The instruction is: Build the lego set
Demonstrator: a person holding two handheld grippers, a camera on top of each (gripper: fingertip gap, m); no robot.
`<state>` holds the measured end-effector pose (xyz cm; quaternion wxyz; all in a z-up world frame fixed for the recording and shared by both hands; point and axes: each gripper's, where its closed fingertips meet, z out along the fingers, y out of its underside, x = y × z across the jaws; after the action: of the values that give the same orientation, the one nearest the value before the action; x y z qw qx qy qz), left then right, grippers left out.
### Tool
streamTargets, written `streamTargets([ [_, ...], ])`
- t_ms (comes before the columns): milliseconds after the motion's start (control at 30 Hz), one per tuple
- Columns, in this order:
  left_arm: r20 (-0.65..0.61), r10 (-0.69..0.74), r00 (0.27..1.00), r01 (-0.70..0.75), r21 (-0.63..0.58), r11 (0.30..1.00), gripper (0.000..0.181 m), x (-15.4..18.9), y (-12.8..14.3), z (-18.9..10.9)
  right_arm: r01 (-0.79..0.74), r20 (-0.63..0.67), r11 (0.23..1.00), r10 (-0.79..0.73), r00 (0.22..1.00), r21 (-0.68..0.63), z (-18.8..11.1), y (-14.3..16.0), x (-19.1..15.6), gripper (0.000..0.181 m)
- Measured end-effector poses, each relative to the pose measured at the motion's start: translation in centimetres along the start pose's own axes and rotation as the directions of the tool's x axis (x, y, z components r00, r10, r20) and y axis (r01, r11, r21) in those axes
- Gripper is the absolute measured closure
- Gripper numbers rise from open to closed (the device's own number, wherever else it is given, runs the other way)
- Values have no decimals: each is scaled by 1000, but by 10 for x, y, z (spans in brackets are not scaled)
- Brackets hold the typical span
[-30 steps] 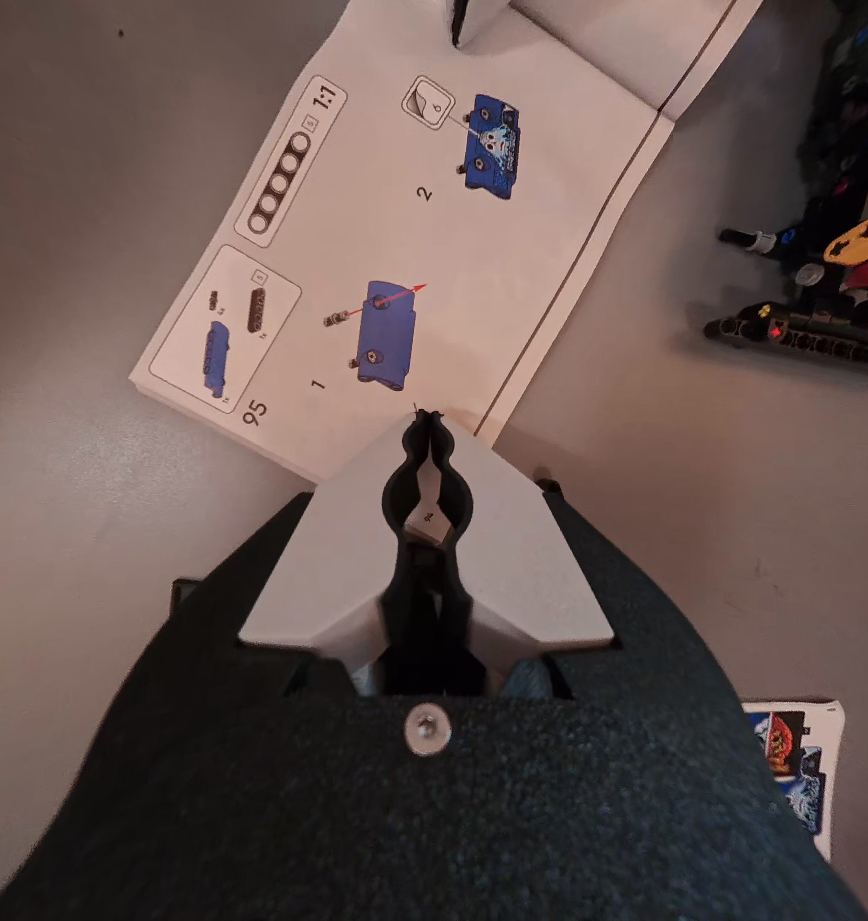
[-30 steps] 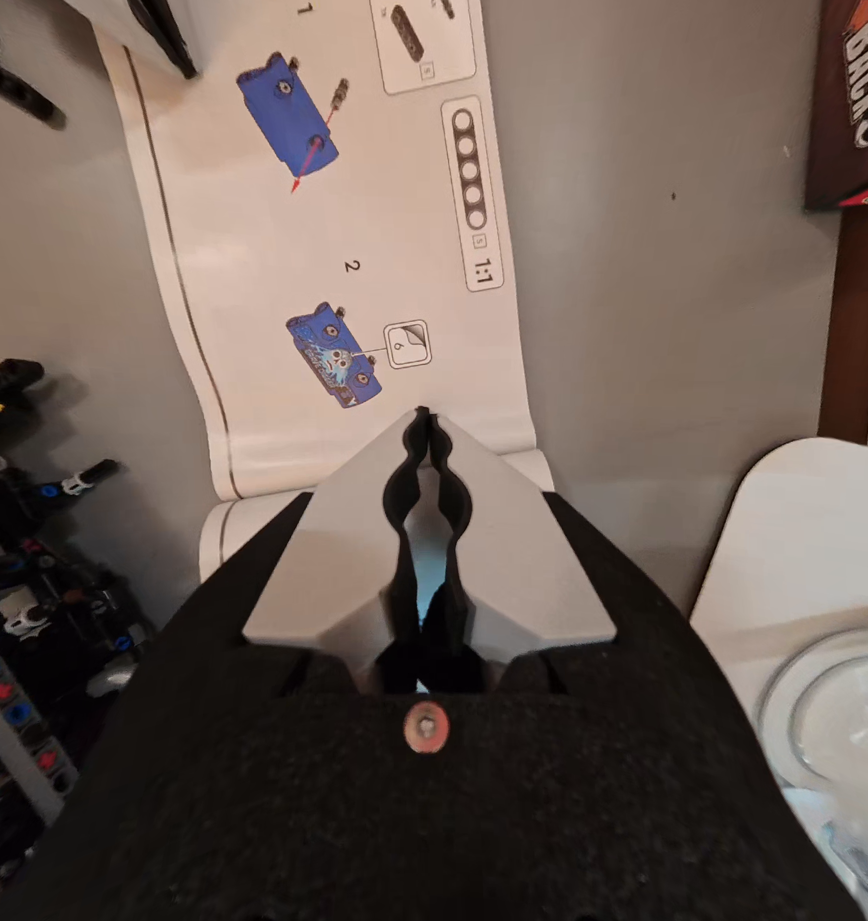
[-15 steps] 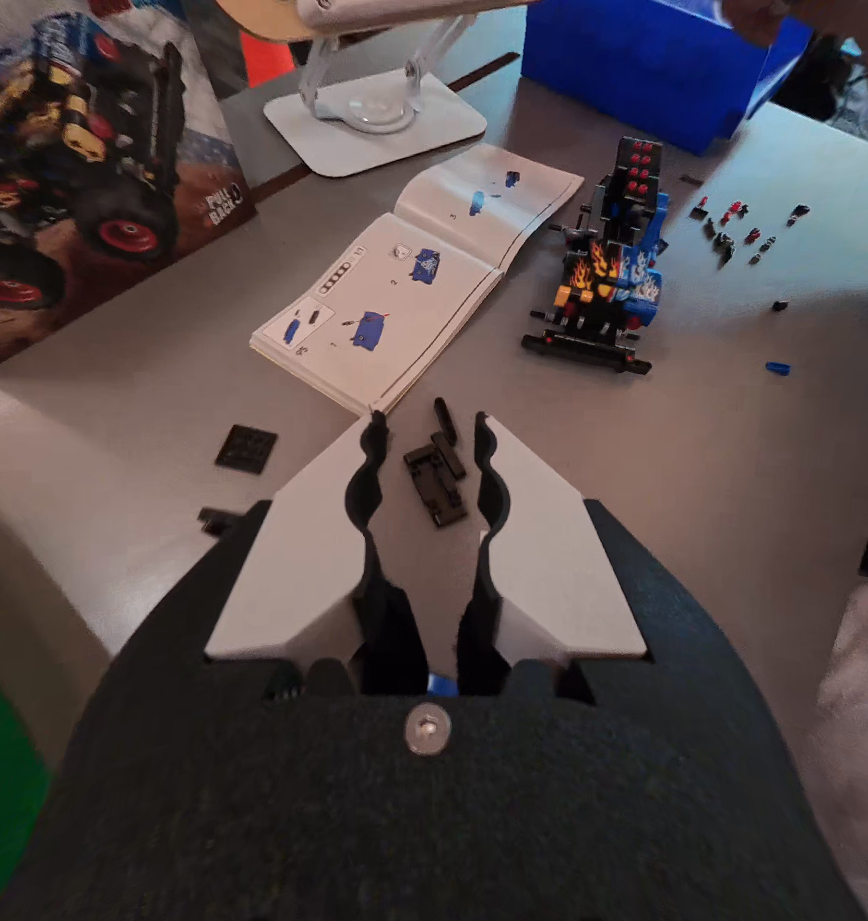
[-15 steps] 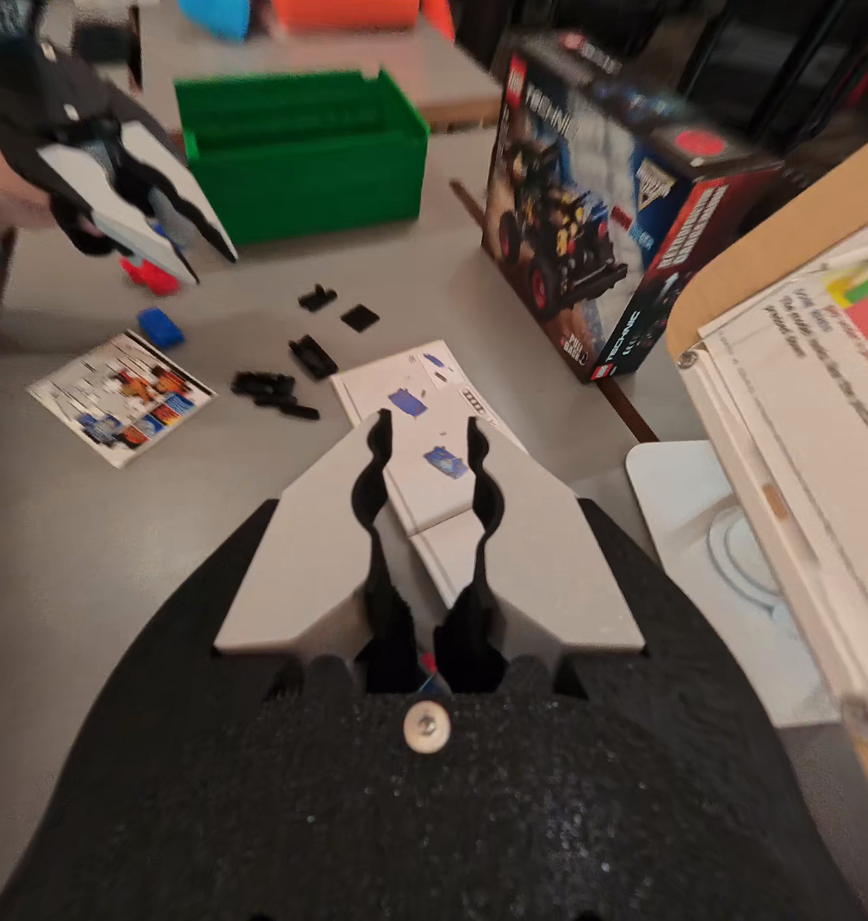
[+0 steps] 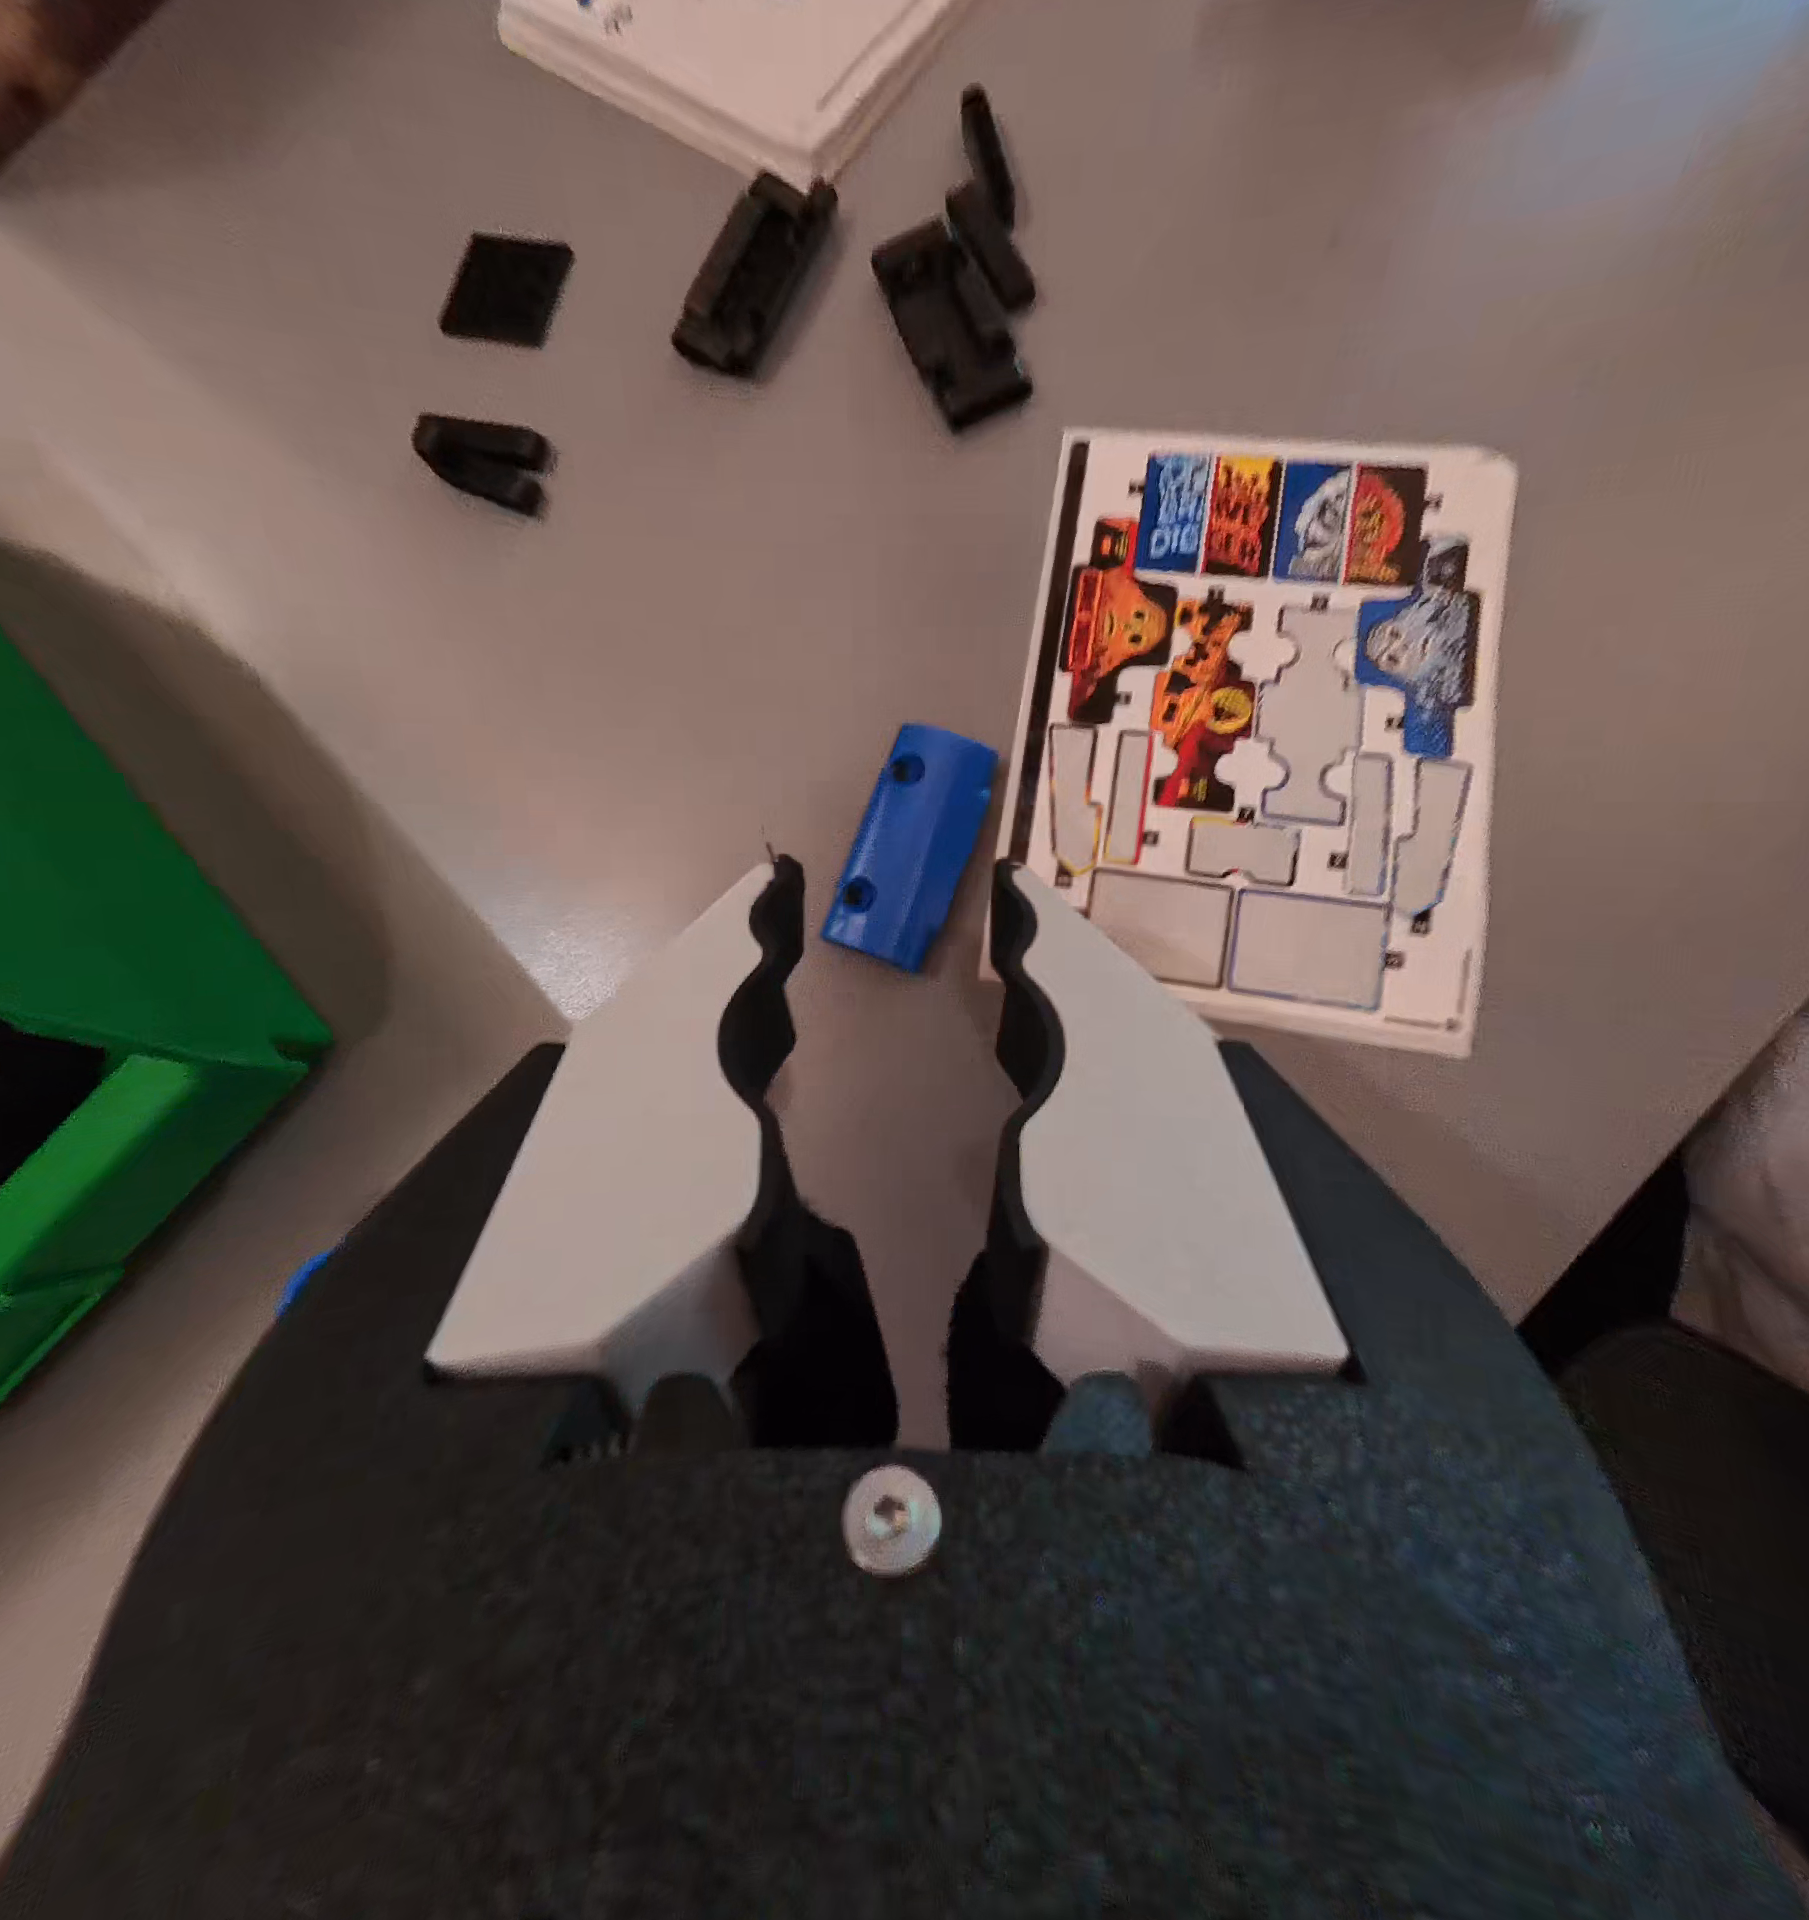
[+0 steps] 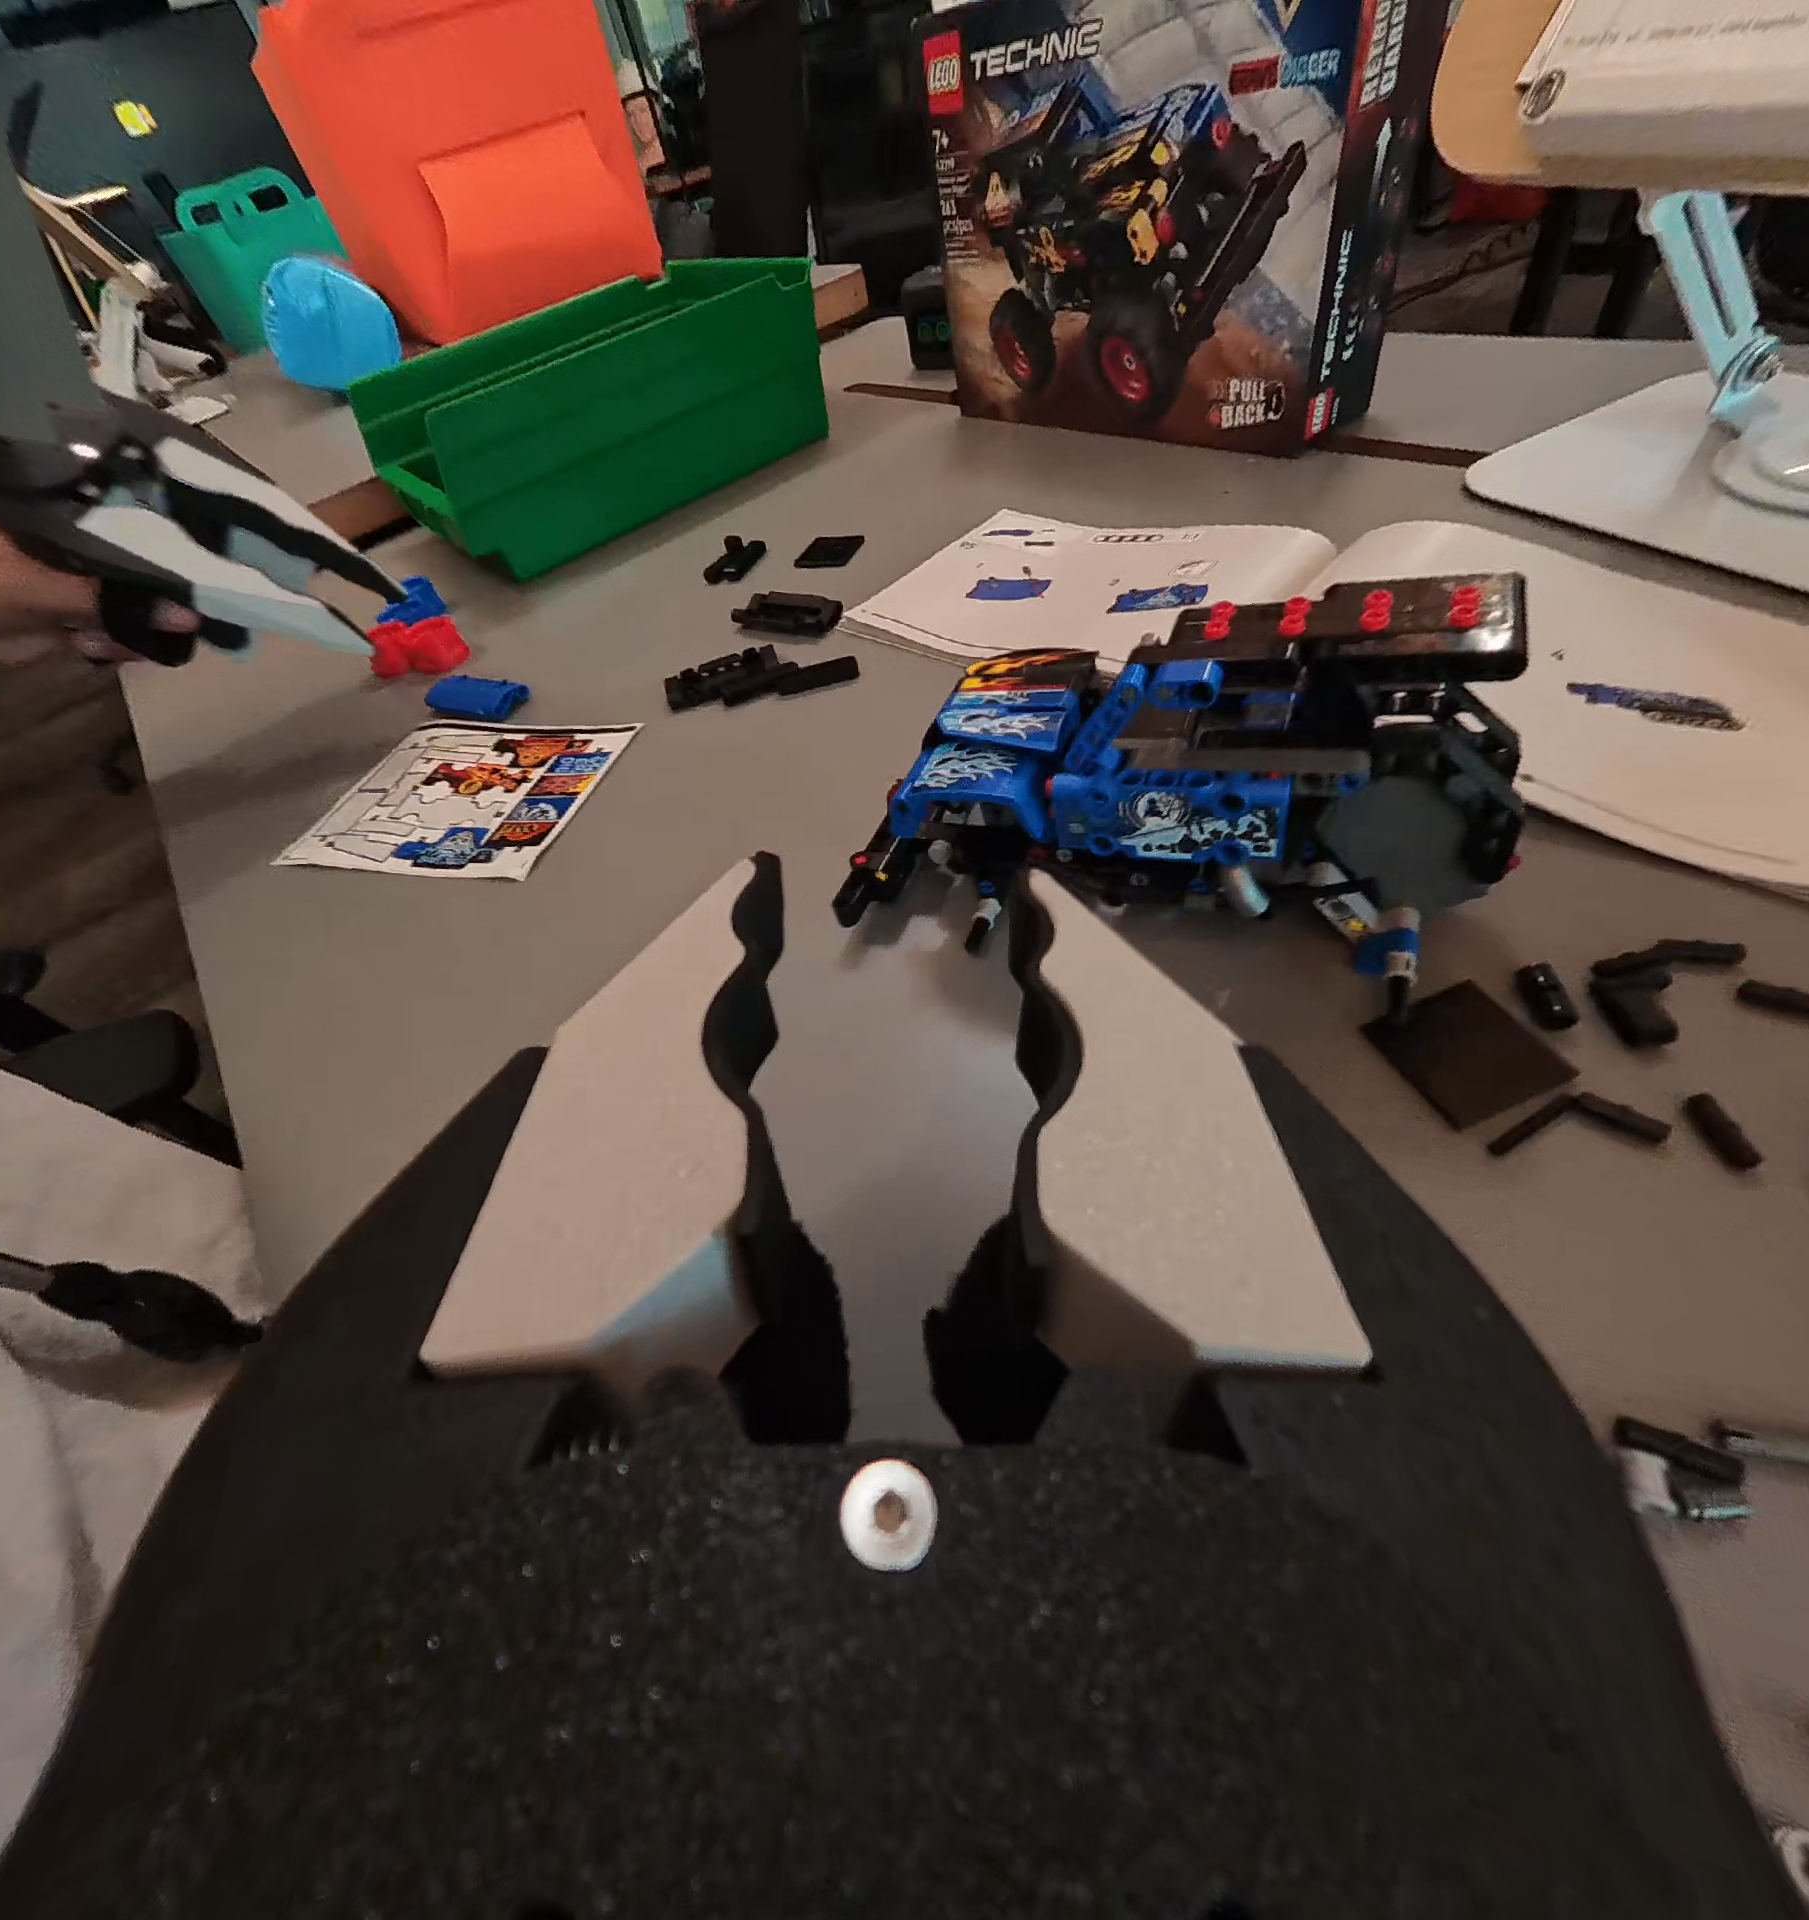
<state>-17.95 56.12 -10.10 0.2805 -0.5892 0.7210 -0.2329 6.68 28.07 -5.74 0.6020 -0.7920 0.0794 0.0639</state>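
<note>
My left gripper (image 5: 892, 883) is open and empty. A small blue curved panel (image 5: 910, 847) lies on the grey table just ahead of its tips, between them, next to the sticker sheet (image 5: 1264, 727). My right gripper (image 6: 895, 878) is open and empty above the table, short of the partly built blue and black truck (image 6: 1191, 769). The right wrist view also shows the left gripper (image 6: 386, 621) far left over red and blue pieces (image 6: 417, 636), with the blue panel (image 6: 476, 694) and the sticker sheet (image 6: 464, 795) nearby.
Several loose black parts (image 5: 754, 275) lie beyond the panel, and more (image 6: 1648, 1008) lie right of the truck. The open instruction booklet (image 6: 1087, 582) is behind the truck. A green bin (image 6: 588, 416), the set's box (image 6: 1160, 208) and a white stand base (image 6: 1658, 468) stand at the back. Tip to tip, the grippers are about 40 centimeters apart.
Both grippers were shut over the booklet, then opened and pulled away. The left one has dropped toward the blue panel by the sticker sheet. The right one now faces the truck.
</note>
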Motion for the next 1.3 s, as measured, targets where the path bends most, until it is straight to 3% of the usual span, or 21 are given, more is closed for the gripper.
streamTargets([
  [133, -59, 169, 984, -175, -113, 978, 148, -10, 22, 16, -1, -18, 1000, 1, 1000, -9, -7, -1, 3, 139],
  [367, -210, 206, 956, -239, -144, 960, 153, -5, 28, 32, -73, -48, 997, 73, 996, 10, -12, 0, 7, 139],
  [500, -125, 225, 966, -239, -114, 964, 157, -20, 19, 37, -57, -74, 998, 56, 996, -11, -11, 3, 14, 142],
  [600, -56, 160, 986, -159, 10, 987, 156, -24, -17, 25, -63, -71, 998, 62, 996, -12, -11, 1, 20, 142],
  [733, -141, 179, 974, -141, 243, 960, 156, 44, -93, 19, -45, -73, 999, 43, 996, -18, -10, -2, 29, 142],
  [833, -233, 203, 951, -137, 268, 954, 156, 108, -125, 47, -44, -67, 999, 42, 997, -20, -8, 0, 35, 143],
  [900, -334, 186, 924, -114, 222, 968, 156, 153, -133, 73, -57, -52, 998, 56, 997, -18, -7, 2, 37, 143],
  [1000, -375, 203, 905, -158, 147, 976, 156, 195, -133, 112, -55, -45, 997, 53, 998, -45, -7, 9, 39, 143],
  [1300, -438, 217, 872, -191, 103, 976, 156, 238, -142, 142, 60, -65, 987, -70, 995, -152, -18, 28, 43, 142],
])
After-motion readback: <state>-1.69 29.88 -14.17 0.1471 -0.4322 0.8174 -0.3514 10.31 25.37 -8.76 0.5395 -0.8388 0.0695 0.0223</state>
